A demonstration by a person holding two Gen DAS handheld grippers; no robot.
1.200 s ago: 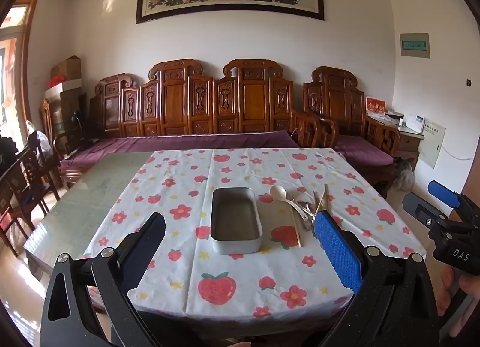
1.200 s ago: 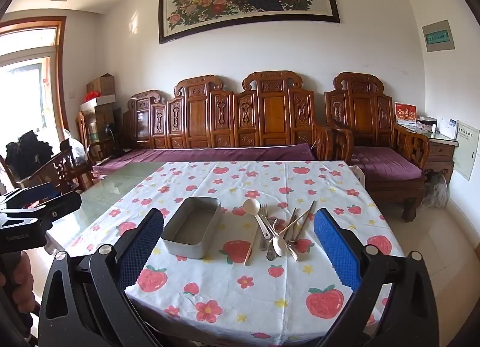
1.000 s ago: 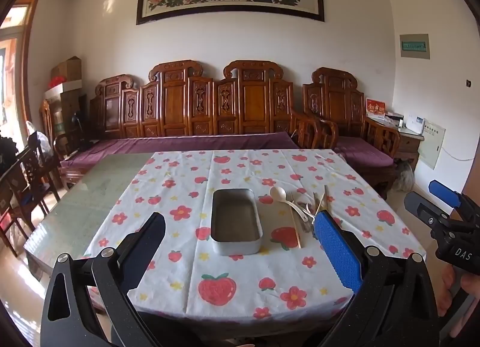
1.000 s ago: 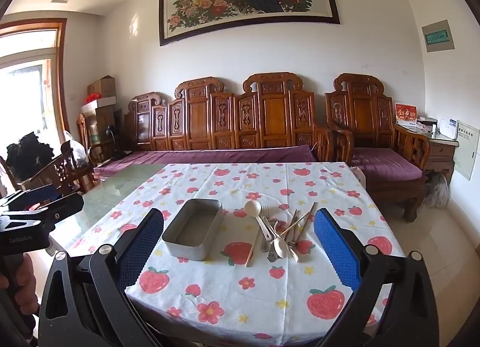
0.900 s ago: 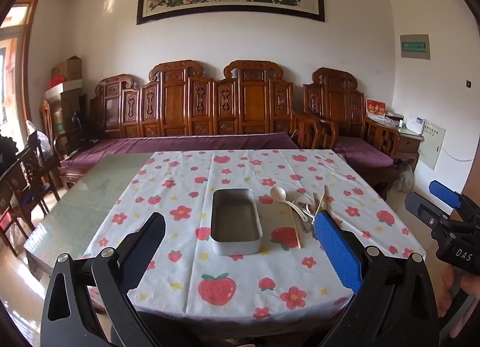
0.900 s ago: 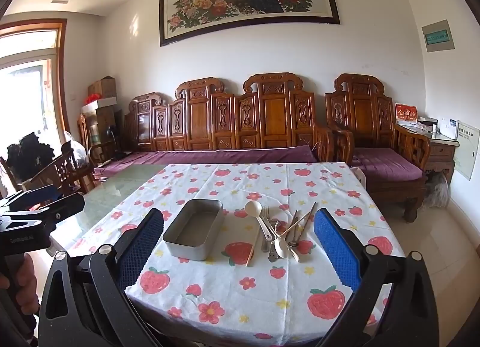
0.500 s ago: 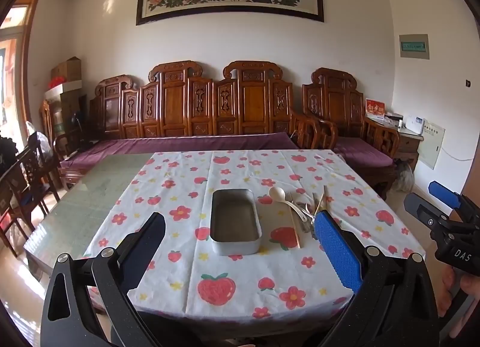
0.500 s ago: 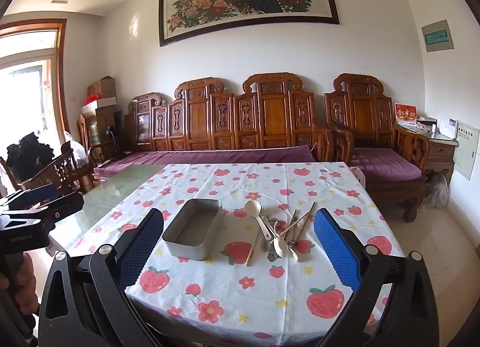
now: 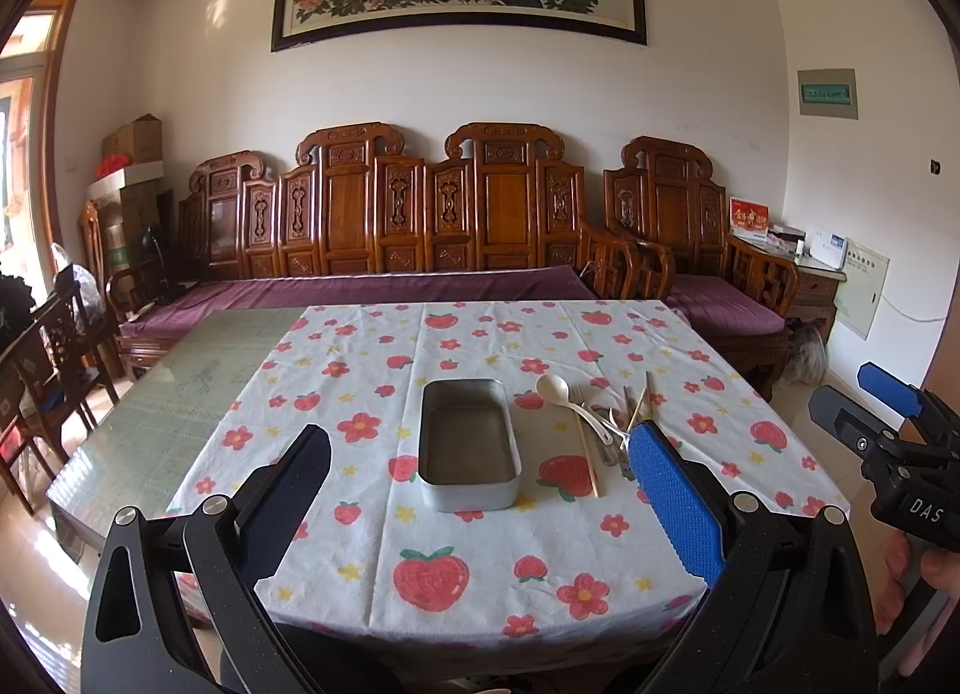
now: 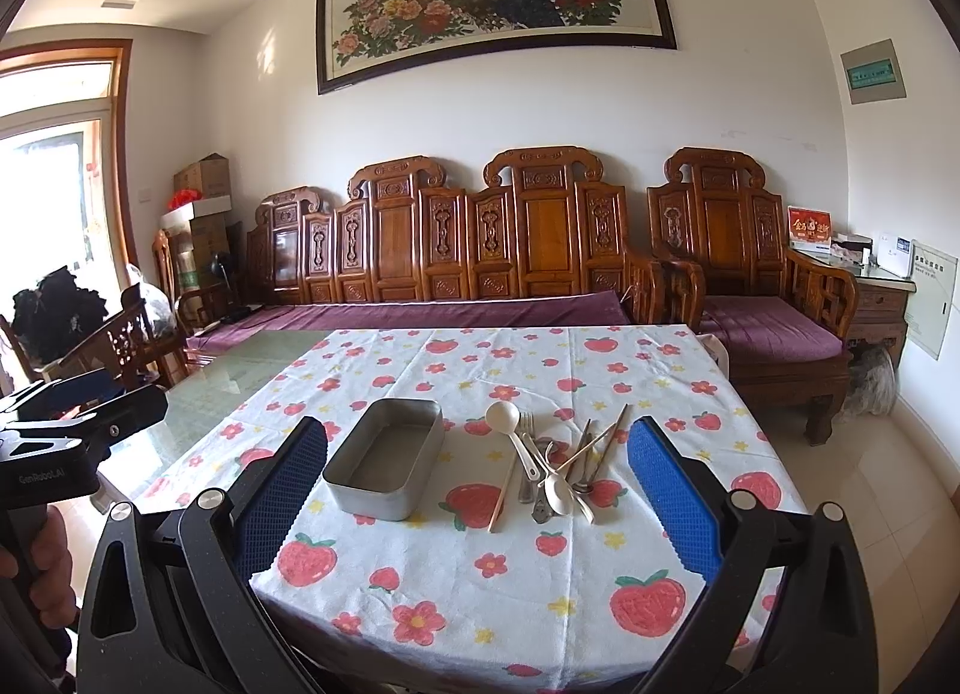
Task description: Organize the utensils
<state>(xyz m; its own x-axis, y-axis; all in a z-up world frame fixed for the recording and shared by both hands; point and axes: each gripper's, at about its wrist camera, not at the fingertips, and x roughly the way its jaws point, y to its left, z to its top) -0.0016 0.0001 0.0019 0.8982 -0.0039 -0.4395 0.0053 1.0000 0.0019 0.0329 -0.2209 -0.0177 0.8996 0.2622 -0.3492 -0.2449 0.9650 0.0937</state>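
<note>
both tongs, left tongs (image 9: 480,490) and right tongs (image 10: 477,490), hang open and empty short of the bench (image 10: 600,358), utensil pile (image 10: 558,466) lying beside empty metal tray (image 10: 387,463), apparently awaiting sorting.

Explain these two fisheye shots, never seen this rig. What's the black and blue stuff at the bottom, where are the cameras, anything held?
No robot arm here: a person carries a two-finger gripper in each hand, with a camera on each looking forward along its fingers. The black arms with blue pads low in each picture are that gripper's own fingers.

The left gripper and the right gripper are both open and hold nothing. Each view also catches the other gripper at its edge, with part of a hand on the handle.

On the strawberry tablecloth sit an empty metal tin and, to its right, a loose pile of utensils: a white spoon, a fork, chopsticks, metal spoons.
</note>
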